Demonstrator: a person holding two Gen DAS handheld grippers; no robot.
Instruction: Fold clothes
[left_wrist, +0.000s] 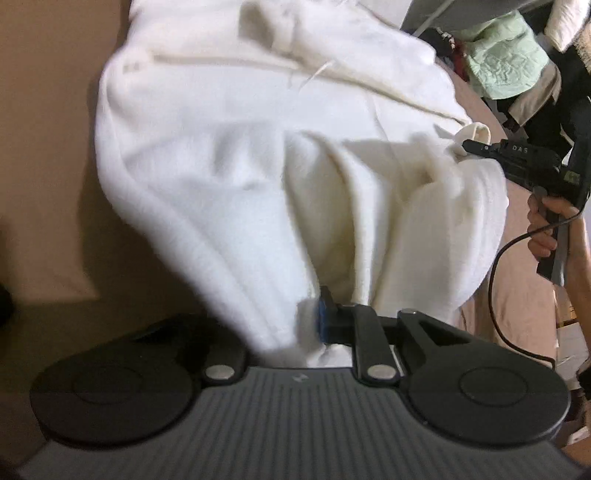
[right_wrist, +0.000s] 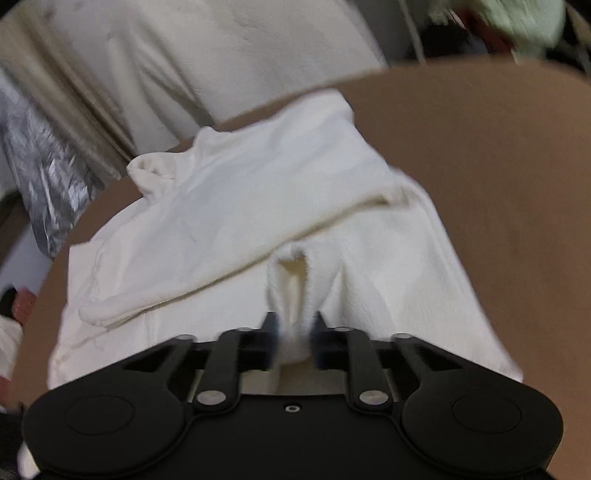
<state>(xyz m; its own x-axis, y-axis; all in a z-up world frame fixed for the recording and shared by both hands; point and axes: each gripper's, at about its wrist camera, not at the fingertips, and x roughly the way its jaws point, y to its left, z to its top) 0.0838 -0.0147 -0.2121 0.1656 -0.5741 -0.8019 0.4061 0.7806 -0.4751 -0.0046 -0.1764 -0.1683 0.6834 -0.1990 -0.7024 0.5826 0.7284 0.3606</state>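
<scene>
A white fleecy garment lies bunched on a tan surface. In the left wrist view my left gripper is shut on a gathered fold at the garment's near edge. Cloth drapes over its left finger, and only the blue pad of the right finger shows. The right gripper reaches in from the right and pinches the garment's far right edge, a person's hand on its handle. In the right wrist view my right gripper pinches a narrow upright fold of the white garment between both fingers.
A pale green quilted cloth and dark clutter lie beyond the surface's far right edge. A black cable hangs from the right gripper. A crinkled silver bag and another cream cloth sit past the brown surface.
</scene>
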